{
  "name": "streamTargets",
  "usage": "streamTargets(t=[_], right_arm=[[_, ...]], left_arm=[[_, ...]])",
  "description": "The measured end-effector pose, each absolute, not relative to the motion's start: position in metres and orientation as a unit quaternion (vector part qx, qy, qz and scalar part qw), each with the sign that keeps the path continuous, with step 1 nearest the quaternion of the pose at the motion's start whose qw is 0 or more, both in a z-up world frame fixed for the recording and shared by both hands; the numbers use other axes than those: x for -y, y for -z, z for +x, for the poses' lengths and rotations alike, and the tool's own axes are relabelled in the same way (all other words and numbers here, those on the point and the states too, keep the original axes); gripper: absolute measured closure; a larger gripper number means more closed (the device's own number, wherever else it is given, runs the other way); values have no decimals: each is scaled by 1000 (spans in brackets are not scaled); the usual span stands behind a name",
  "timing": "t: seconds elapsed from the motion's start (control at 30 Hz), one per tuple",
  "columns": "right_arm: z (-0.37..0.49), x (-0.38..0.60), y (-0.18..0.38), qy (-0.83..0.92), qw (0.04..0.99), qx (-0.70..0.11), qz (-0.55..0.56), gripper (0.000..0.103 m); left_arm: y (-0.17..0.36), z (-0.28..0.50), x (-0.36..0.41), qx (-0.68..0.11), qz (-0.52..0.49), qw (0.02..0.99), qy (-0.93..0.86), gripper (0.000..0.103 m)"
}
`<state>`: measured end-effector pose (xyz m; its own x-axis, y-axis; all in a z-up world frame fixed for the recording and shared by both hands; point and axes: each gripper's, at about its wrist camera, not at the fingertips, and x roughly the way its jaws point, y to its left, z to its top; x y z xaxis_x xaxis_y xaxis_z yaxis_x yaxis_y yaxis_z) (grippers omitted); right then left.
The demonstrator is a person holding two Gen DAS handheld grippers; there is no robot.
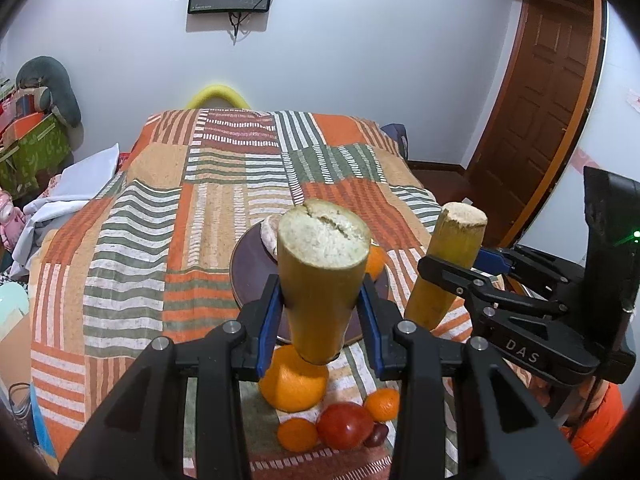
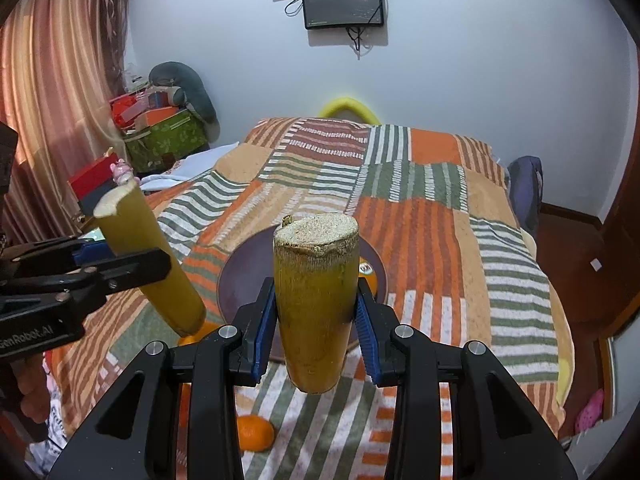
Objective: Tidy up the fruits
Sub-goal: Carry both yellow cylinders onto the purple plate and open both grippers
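1. The left gripper (image 1: 322, 312) holds a thick piece of sugarcane (image 1: 322, 276) between its blue pads (image 1: 267, 330). The piece stands almost upright, the pale cut end on top.
2. The right gripper (image 2: 316, 320) holds a second sugarcane piece (image 2: 316, 300) in the same way, clamped on both sides by its blue pads (image 2: 366, 334).
3. Both pieces hang in the air above a striped bedspread (image 1: 132, 240) and in front of a dark round plate (image 1: 250, 276).
4. Only the left wrist view shows the group of fruit under the gripper: a big orange (image 1: 292, 384), two small oranges (image 1: 298, 435), a red tomato (image 1: 346, 426) and a dark small fruit (image 1: 378, 434) just beside it. On the plate lie a pale round thing (image 1: 269, 234) and another orange (image 1: 374, 264).
5. The right wrist view hides most of these. It shows one small orange (image 2: 254, 434) on the bedspread, and a little of an orange (image 2: 368, 278) on the plate.
6. Each view shows the other gripper from the side, with its sugarcane tilted.
7. Only the right wrist view shows the curtain (image 2: 60, 100); only the left wrist view shows the brown door (image 1: 548, 100).
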<state>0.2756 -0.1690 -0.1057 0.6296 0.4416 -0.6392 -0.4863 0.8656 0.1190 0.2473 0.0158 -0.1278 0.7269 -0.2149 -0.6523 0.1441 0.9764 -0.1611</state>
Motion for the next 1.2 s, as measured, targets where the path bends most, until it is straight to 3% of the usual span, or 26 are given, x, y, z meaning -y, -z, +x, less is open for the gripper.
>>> streamTargets(t=[0.7,1.2], right_arm=[[320,131,142,-289,878,-378,-55,69],[344,121,155,-313,865,-391,-34,67]], left_arm=[[190,328,-33,-417,-63,903,87,66],[201,365,-43,-420,-82,901,78,66]])
